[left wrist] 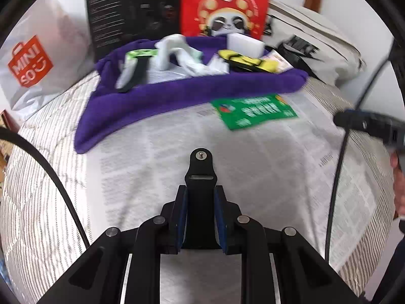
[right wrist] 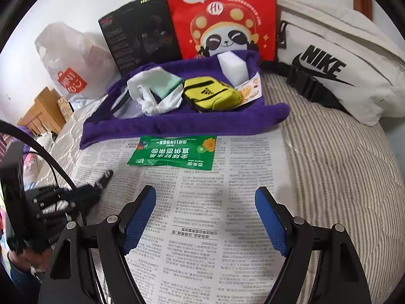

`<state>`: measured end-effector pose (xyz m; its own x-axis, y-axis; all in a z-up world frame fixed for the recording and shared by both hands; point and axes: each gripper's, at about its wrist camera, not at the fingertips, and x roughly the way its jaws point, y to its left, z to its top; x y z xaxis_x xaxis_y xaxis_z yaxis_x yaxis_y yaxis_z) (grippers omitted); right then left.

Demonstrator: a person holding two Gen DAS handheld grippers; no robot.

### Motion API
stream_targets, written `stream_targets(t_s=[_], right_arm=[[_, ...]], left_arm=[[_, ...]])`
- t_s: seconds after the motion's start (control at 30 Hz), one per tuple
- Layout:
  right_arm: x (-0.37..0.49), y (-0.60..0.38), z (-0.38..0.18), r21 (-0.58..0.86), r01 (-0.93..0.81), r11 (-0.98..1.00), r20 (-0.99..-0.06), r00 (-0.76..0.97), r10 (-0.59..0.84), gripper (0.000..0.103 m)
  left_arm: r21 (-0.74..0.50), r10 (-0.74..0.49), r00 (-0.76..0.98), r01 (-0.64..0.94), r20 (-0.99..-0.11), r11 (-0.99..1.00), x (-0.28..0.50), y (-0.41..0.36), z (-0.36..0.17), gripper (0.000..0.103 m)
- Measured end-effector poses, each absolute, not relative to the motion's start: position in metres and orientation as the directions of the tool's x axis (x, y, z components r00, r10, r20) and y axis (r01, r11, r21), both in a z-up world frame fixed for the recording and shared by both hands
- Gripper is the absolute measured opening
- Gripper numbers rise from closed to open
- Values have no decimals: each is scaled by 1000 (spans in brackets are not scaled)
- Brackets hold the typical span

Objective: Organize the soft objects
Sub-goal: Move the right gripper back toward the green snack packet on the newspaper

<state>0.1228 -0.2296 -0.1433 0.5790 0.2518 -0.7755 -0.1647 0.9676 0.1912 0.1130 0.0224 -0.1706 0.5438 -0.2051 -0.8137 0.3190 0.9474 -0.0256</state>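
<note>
My left gripper (left wrist: pixel 200 217) is shut on a black strap (left wrist: pixel 200 174) with a metal stud at its tip, held above the newspaper (left wrist: pixel 177 147). It shows at the left of the right wrist view (right wrist: pixel 101 179). A purple towel (right wrist: pixel 177 124) lies at the back and holds a yellow pouch (right wrist: pixel 211 95), a white sponge block (right wrist: pixel 233 64), crumpled white and green cloth (right wrist: pixel 154 88) and a dark strap (left wrist: pixel 134 73). A green packet (right wrist: pixel 174 153) lies on the newspaper in front of the towel. My right gripper (right wrist: pixel 205 217) is open and empty above the newspaper.
A red panda bag (right wrist: pixel 220 15), a black box (right wrist: pixel 136 30) and a Miniso plastic bag (right wrist: pixel 71 63) stand behind the towel. A white Nike waist bag (right wrist: pixel 336 68) lies at the right on the striped bedding (right wrist: pixel 341 164). Wooden furniture (right wrist: pixel 43 111) is at the far left.
</note>
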Motion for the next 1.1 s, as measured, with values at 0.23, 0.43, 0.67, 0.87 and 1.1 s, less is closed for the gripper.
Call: stream_targets(t_s=[0.23,0.43,0.67,0.87,1.1], right_arm=[[144,-212,-156,166,-182,969,-799,551,241,81],[170,-195,-168,130,-196,972,-806,550,219,84],[192,-170,-171,26,-249,968,-808,565,167,89],[194,-158,-167,-57,-405,912,-802,563,200,89],[200,-167,-174,-155,-501,851,-811,557,180,89]], left_arm=[[-8,-155,575,250,-803,968,135,48,-172,21],[12,-149,602,255,-785,967,139,49,-174,21],[-12,-185,610,276,-771,961,133,57,-175,21],[-17,-196,615,284,-764,959,131,58,-174,21],[-48,-220,612,284,-759,957,131,62,-175,21]])
